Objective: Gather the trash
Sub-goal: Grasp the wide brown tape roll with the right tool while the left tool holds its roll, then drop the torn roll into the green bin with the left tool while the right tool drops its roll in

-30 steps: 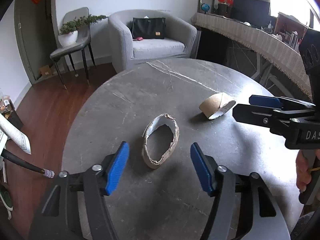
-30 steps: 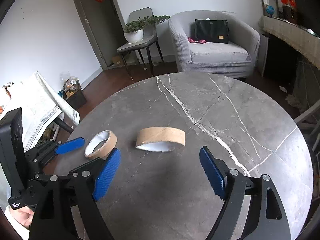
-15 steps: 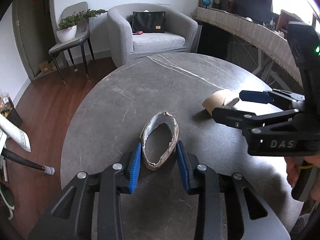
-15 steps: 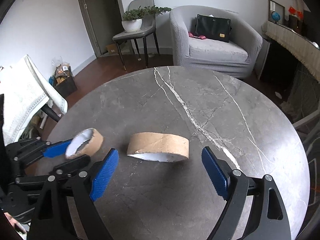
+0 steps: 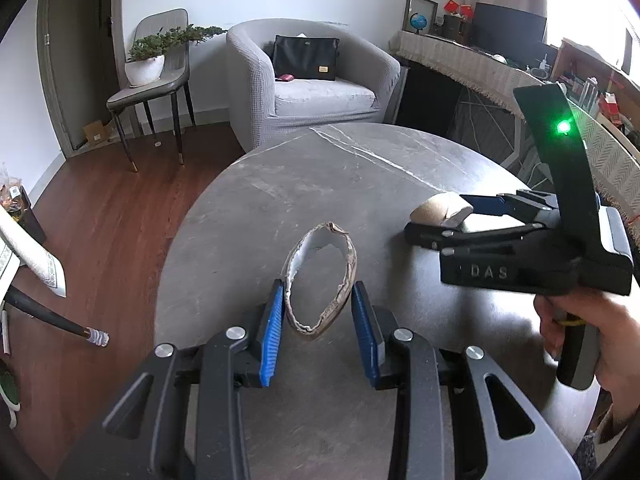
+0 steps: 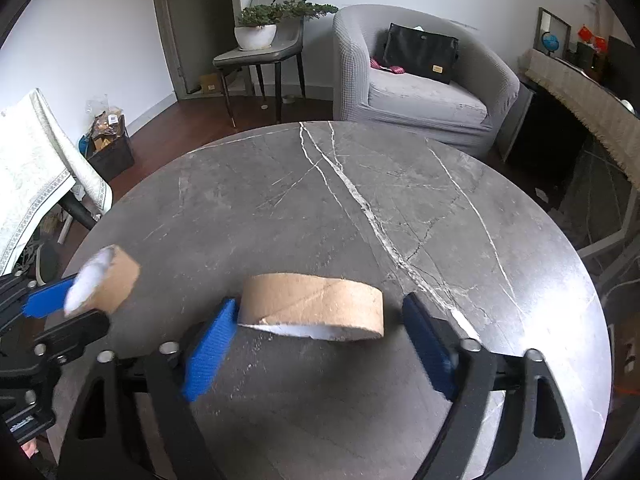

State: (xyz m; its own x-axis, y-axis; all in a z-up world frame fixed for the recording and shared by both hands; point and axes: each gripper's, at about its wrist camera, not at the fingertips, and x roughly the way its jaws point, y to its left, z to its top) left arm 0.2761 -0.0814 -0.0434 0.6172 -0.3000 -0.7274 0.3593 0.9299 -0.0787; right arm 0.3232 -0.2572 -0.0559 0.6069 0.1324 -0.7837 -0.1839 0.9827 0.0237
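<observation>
Gripping a torn cardboard ring (image 5: 320, 280), the left gripper (image 5: 318, 320) has its two blue pads (image 5: 272, 332) pressed against the ring's two long sides, so the jaws are narrowed and the ring is squeezed into an oval. This ring stands on its edge over the grey marble table (image 5: 280, 200), and I cannot tell if it touches the surface or is a little lifted. Its inside is white and its rim is ragged.

From the right wrist view, the right gripper (image 6: 316, 332) has a second ring (image 6: 312, 306) between its pads (image 6: 208, 348). The left pad touches the end of this ring; the right pad is just beside the other end with a small gap visible, so the jaws are partly open and a firm hold is not shown. This second ring is brown outside, white inside, and it lies near the front middle of the table (image 6: 360, 184).

Both rings are at the near side of the table, the torn ring to the left of the second ring (image 5: 440, 208). The right gripper (image 5: 444, 220) shows a green light in the left view.

Behind the table stand a grey armchair (image 6: 420, 92) with a black bag (image 6: 420, 56), and a chair (image 6: 260, 52) with a potted plant (image 6: 256, 32)
</observation>
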